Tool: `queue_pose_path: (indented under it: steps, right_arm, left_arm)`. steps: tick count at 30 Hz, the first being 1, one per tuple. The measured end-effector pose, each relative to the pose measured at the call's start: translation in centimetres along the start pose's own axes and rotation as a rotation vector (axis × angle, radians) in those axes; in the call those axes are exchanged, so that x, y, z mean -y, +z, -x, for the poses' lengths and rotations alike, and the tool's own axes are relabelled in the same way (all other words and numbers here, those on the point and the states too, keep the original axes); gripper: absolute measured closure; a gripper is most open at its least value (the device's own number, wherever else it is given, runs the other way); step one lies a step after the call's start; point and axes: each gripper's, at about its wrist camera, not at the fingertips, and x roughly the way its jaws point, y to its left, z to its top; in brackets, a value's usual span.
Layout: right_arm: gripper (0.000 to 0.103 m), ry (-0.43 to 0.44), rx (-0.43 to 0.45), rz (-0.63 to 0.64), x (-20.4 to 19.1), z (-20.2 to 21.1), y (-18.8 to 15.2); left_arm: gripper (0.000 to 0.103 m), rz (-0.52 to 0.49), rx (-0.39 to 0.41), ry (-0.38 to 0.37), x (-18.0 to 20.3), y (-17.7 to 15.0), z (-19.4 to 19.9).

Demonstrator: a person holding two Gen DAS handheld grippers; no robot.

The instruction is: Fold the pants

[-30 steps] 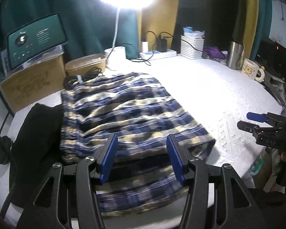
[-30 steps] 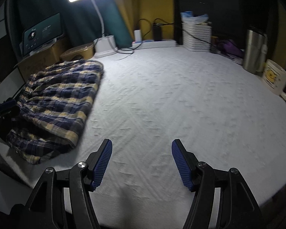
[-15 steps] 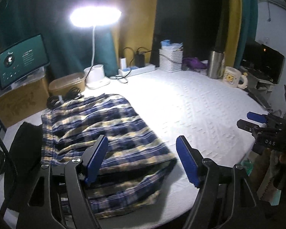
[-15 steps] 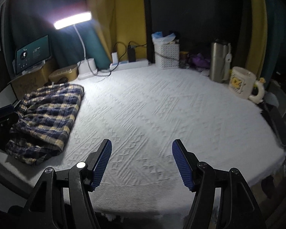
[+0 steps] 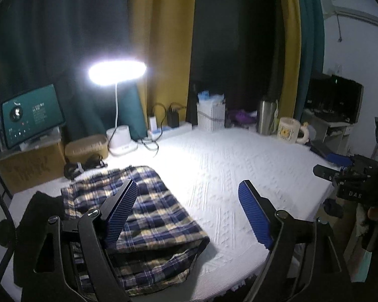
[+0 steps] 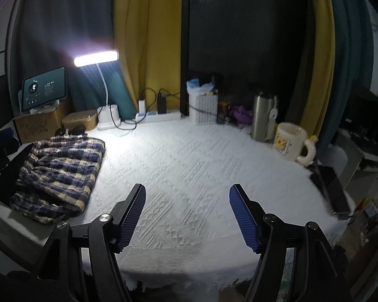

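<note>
progress: fold looks done | pants [image 5: 143,216]: folded plaid bundle at tabletop's [image 6: 201,166] left edge, near front corner | left gripper [image 5: 186,211]: jaws opening, empty | right gripper [image 6: 187,214]: jaws opening, empty | left: nothing evident

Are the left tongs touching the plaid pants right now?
Apart. In the left wrist view the left tongs, jaws opening, hang above the folded plaid pants with nothing between the pads.

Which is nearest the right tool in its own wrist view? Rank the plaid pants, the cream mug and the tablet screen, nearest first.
1. Plaid pants, left, folded.
2. Cream mug, right edge.
3. Tablet screen, far left, on a cardboard box.
</note>
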Motion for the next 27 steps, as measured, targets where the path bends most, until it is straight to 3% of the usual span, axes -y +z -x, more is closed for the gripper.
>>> queue_pose_path:
  steps: [10,16,21,27]
  right_arm:
    - [0.031,-0.016,0.081,0.021,-0.5,4.3,1.5]
    - [0.029,-0.017,0.123,0.040,-1.6,6.4,2.5]
    - [0.018,-0.012,0.167,0.053,-2.3,8.1,3.3]
    - [0.016,-0.026,0.221,0.061,-3.2,10.3,4.4]
  left_arm:
    - [0.020,-0.036,0.110,0.006,1.4,1.5,4.0]
    - [0.009,-0.019,0.174,0.034,1.2,1.9,5.6]
    - [0.008,-0.005,0.181,0.069,0.6,2.1,6.2]
    - [0.001,0.003,0.228,0.116,0.2,2.2,7.9]
